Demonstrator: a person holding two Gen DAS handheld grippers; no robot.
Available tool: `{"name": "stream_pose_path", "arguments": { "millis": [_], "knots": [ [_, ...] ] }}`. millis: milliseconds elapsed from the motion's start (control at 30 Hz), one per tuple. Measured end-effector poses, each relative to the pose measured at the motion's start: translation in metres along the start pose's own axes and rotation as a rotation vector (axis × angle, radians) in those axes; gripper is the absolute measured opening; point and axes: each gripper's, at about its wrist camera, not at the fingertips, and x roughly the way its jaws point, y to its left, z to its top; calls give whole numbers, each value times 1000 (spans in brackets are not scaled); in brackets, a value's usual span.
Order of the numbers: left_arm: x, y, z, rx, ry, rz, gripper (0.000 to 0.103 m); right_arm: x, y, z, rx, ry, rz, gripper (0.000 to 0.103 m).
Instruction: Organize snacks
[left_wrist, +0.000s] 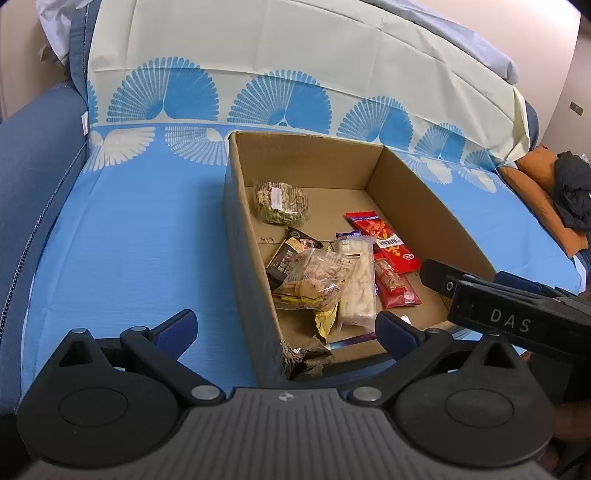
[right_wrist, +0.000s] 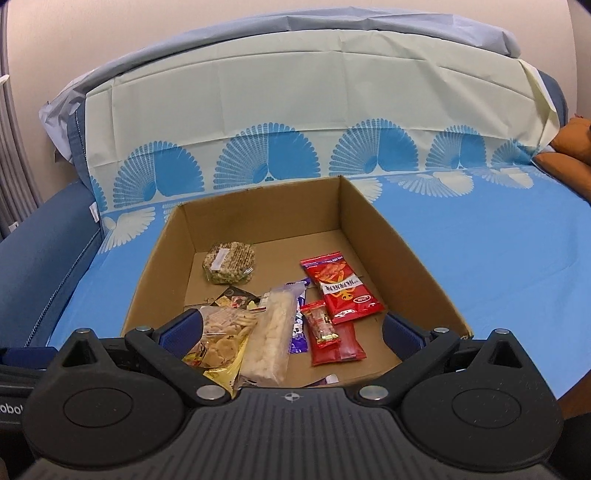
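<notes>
Both our left tongs (left_wrist: 286, 328) and right tongs (right_wrist: 291, 332) gape empty; the clear cookie bag (right_wrist: 221, 339) at seven o'clock in the box (right_wrist: 406, 236) may slip, being slick.

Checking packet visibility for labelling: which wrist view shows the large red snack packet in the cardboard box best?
The right wrist view: the large red snack packet lies whole and unobstructed near the middle of the picture, its printed face readable. In the left wrist view the same packet shows further off and at a slant.
</notes>
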Motion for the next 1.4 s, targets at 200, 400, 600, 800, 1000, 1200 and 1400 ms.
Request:
{"name": "stream_pose_path", "arguments": {
  "millis": [200,400,600,800,1000,1200,1400],
  "knots": [
    [2,-1,1,-7,10,5,102,0,0,-1,-10,-1,-14,102],
    [2,0,1,-10,9,6,102,1,-1,0,-6,3,-18,102],
    [3,0,1,-9,7,6,102,2,0,-1,-8,3,-20,102],
    [3,0,0,-10,12,7,102,3,0,-1,-8,5,-23,102],
    [3,1,0,-13,16,8,102,3,0,-1,-11,7,-25,102],
    [4,1,1,-10,18,10,102,4,1,-2,-14,12,-30,102],
    [4,1,1,-10,17,10,103,4,0,-2,-14,12,-29,102]
  ]
}}
